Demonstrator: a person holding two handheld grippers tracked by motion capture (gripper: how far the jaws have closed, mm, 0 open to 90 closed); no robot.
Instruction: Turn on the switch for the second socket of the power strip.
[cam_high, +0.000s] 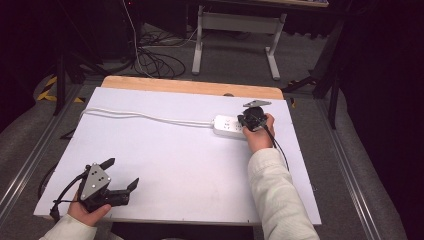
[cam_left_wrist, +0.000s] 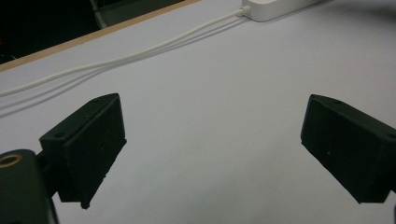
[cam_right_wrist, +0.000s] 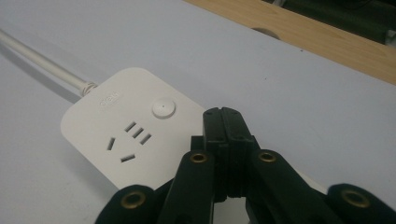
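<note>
Resting at the near left corner of the white surface (cam_high: 175, 165), the left hand-held gripper (cam_high: 121, 174) is seen with its jaws spread wide and nothing between them, held low and pointed across the sheet by a hand at the near edge. Farther off, at the far right, the right hand-held gripper (cam_right_wrist: 223, 122) is clenched with nothing in its jaws, its closed tips poised over the white power strip (cam_right_wrist: 133, 135), just beside the round button (cam_right_wrist: 163, 108). The strip is laid flat near the far right of the surface, its white cable (cam_high: 145, 116) trailing away to the left. The step in hand is judged to be pressing the strip's switch with the closed tips. A short push down onto the button is called for next, kept centred so the tips do not slip onto the sockets. The right forearm is stretched forward, wrist angled down.
</note>
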